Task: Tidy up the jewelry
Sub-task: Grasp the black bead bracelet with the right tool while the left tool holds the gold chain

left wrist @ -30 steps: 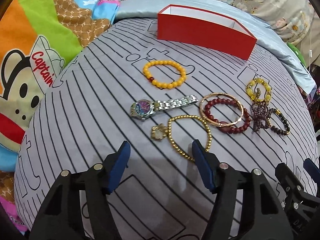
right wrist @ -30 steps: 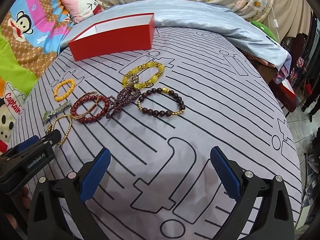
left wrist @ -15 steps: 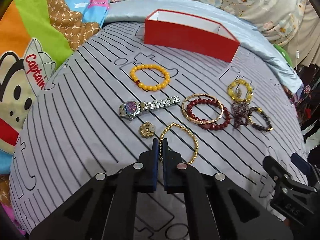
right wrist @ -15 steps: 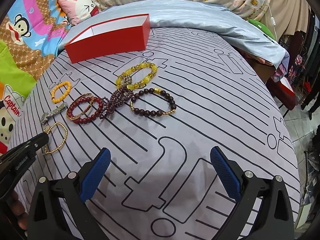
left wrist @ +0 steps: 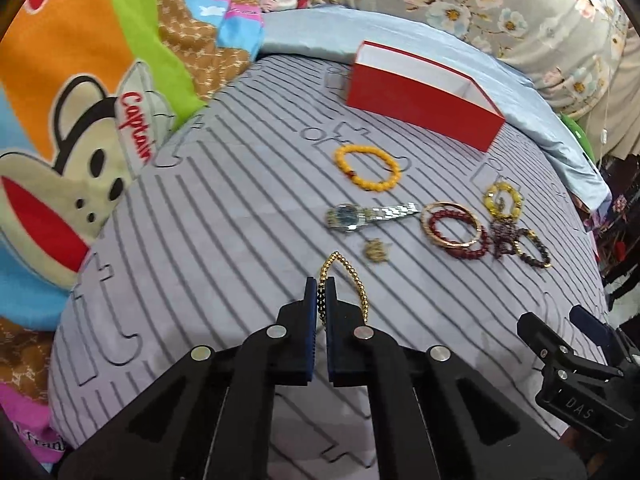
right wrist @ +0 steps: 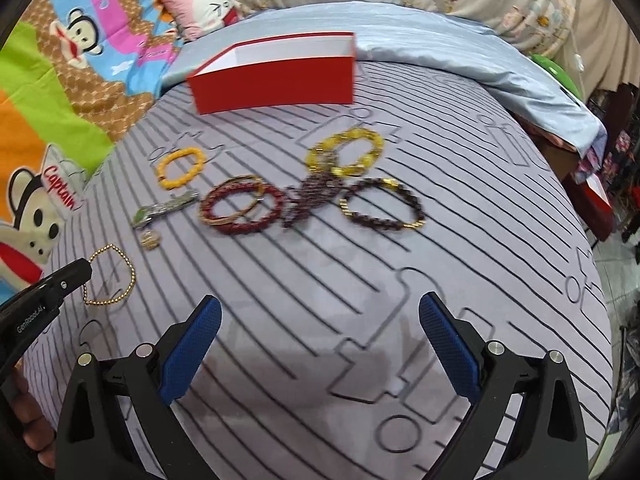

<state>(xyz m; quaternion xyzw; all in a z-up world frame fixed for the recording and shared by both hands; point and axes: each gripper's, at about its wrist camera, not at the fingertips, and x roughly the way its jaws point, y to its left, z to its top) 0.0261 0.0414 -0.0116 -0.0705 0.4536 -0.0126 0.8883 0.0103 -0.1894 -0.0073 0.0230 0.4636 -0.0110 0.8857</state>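
Striped grey bed [right wrist: 320, 300] bears red box [right wrist: 276, 80], bracelets [right wrist: 240, 210], watch [left wrist: 360, 215].

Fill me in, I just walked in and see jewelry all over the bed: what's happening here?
A person is sorting jewelry with a gripper in each hand. The left gripper is shut on the gold bead bracelet. The right gripper is open and holds nothing. The watch, orange bead bracelet and the other bracelets lie on the striped sheet. None can be seen in the red box behind them.
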